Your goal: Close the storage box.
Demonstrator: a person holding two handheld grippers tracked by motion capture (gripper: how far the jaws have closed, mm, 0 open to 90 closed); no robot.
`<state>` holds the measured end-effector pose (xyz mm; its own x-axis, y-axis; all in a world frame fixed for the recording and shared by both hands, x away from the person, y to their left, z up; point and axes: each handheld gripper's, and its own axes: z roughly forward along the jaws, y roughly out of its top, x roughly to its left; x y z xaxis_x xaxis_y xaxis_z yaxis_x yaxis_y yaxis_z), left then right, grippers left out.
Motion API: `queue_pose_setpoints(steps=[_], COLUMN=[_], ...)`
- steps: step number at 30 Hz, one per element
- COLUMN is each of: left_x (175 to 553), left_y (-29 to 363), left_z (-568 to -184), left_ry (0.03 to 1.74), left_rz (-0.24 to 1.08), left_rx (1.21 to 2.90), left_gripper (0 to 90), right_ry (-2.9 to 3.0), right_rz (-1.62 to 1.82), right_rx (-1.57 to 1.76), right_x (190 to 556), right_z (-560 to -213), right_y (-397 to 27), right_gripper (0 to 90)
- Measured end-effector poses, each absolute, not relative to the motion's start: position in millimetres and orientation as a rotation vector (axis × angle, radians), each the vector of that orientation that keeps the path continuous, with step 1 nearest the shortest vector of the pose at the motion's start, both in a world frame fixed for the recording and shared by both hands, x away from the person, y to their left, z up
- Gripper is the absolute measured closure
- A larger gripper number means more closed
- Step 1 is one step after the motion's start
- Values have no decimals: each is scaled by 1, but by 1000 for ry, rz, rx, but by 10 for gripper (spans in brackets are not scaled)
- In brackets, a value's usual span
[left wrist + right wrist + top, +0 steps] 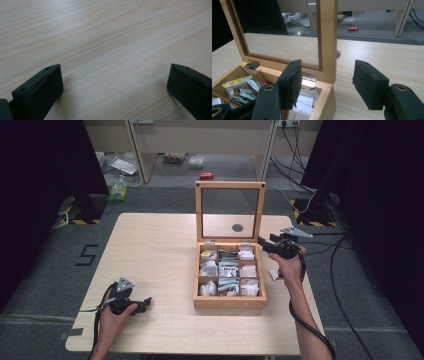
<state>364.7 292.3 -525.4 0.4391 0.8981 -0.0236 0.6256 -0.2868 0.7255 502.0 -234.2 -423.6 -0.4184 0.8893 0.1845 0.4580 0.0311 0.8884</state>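
**Right gripper at the open box's back corner, left resting apart**

The wooden box [229, 301] sits on the desk [150, 250] right of centre, its glass-paned lid [230, 185] standing upright on hinges at the far side. Its compartments hold paper sachets [228, 269].

The right gripper [265, 244] hovers at the box's far right corner, pointing left toward the lid's right post. In the right gripper view its fingers [292, 82] stand wide with nothing between them: one finger is over the corner compartment just inside the right wall, the other outside the box over bare desk. The lid's right post [327, 37] rises just beyond the gap between them; I cannot tell whether anything touches it.

The left gripper [145, 302] rests low near the desk's front left, well apart from the box. In the left gripper view its fingers [42, 92] are wide, with bare wood grain between them.

Open room: the desk's whole left half is free, as is a strip in front of the box. Right of the box only a narrow band remains before the desk's edge, with a small white scrap [274, 274] lying there by the right hand [290, 267].
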Motion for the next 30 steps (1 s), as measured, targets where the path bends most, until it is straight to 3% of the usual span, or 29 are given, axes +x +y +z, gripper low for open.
queue_pose_setpoints(steps=[30], left_x=[365], left_y=[292], left_z=[-525], left_ry=[1276], left_rz=[520], left_rx=[2022], left_gripper=[0], right_ry=[1910], right_rz=[1416], right_rx=[1385], right_x=[532], right_z=[-433], right_y=[-218], right_gripper=[394])
